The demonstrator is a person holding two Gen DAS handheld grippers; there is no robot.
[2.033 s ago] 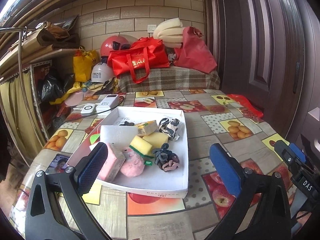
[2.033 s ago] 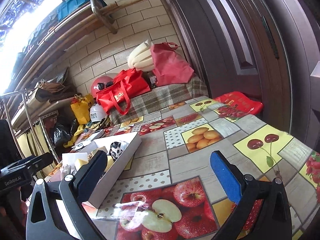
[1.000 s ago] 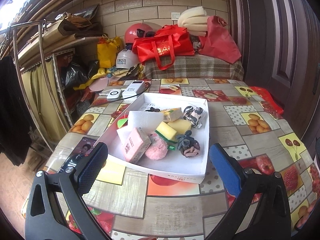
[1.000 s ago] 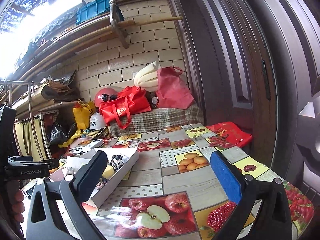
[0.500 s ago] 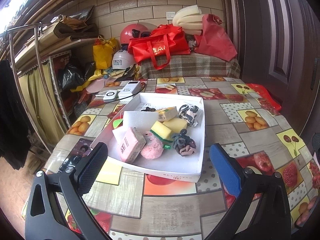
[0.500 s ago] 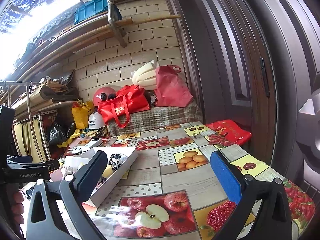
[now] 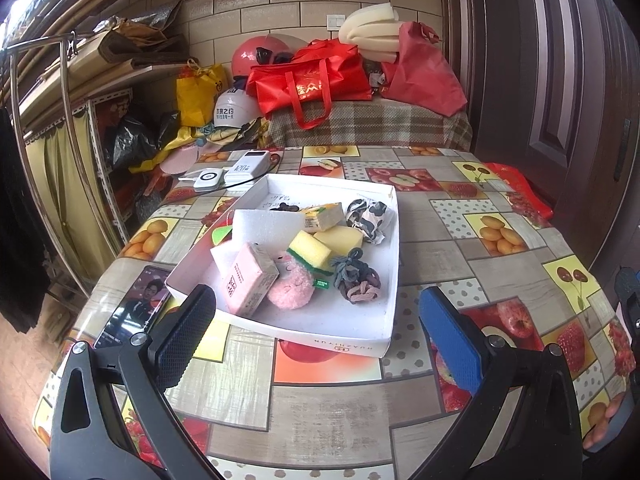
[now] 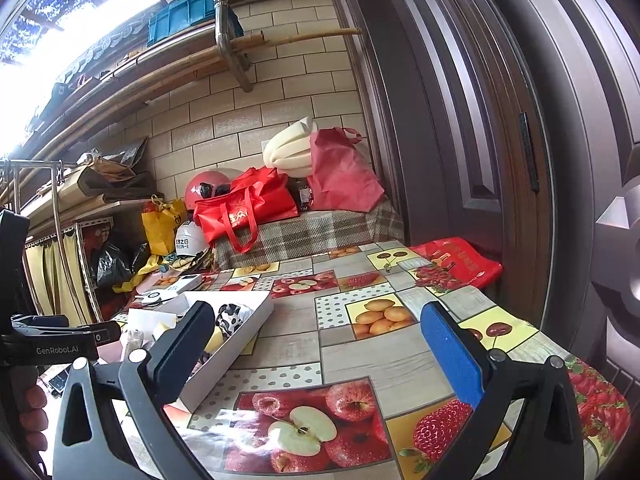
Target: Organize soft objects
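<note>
A shallow white box (image 7: 384,322) sits mid-table on the fruit-print cloth. Inside lie a pink tissue pack (image 7: 249,284), a pink plush (image 7: 291,289), a yellow-green sponge (image 7: 310,251), a plain yellow sponge (image 7: 339,238), a wrapped sponge (image 7: 323,216), a white foam sheet (image 7: 266,224), a black-and-white cloth (image 7: 370,216) and knotted hair ties (image 7: 354,278). My left gripper (image 7: 316,330) is open above the box's near edge, holding nothing. My right gripper (image 8: 320,346) hovers open and empty over the table, to the right of the white box (image 8: 230,354).
A phone (image 7: 134,306) lies left of the box; a power bank (image 7: 250,166) and white device (image 7: 208,179) lie behind it. Red bags (image 7: 316,78), helmets (image 7: 234,112) and foam sit on a plaid bench. A door (image 8: 500,120) stands at right. A hand (image 8: 30,416) grips the left tool.
Over two seconds the left gripper pulled back and rose, then drifted slightly toward the box. The right gripper lifted and levelled. Both stayed open; the box's contents did not move.
</note>
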